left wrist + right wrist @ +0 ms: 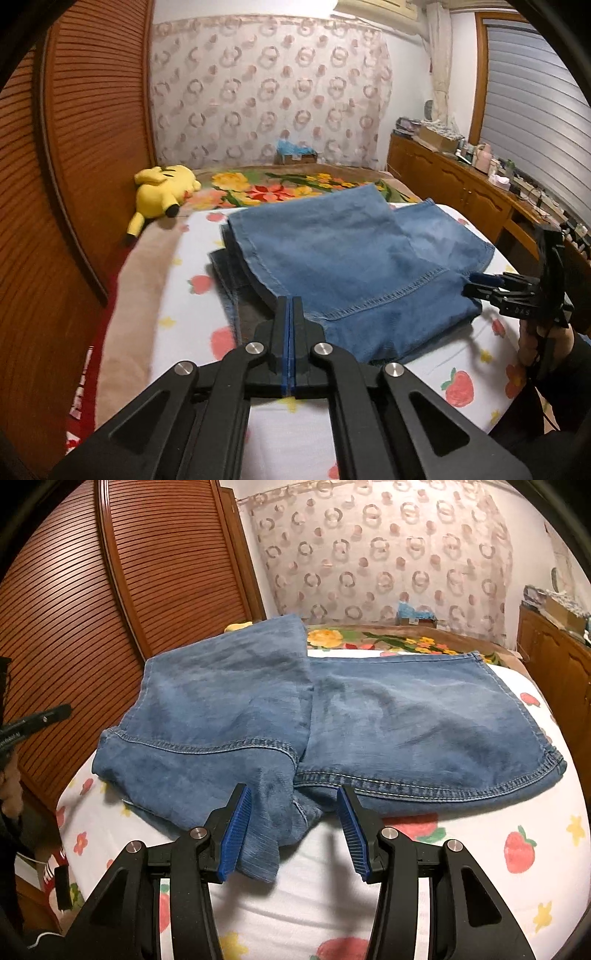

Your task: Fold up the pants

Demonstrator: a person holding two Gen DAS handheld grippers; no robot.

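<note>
Your left gripper [291, 306] is pressed together at the jeans' [347, 266] edge; your right gripper [293, 805] gapes, cloth between. A plush [162, 192] lies beyond on the bed [184, 332], wardrobe [74, 147] alongside.

matt blue denim pants [236, 709], glossy slatted wood doors [85, 147]

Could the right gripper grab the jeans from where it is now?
Probably yes. The right gripper is open, and a corner of the jeans already lies between its fingers on the bed sheet. Nothing blocks it; the closed left gripper sits off to the side.
</note>
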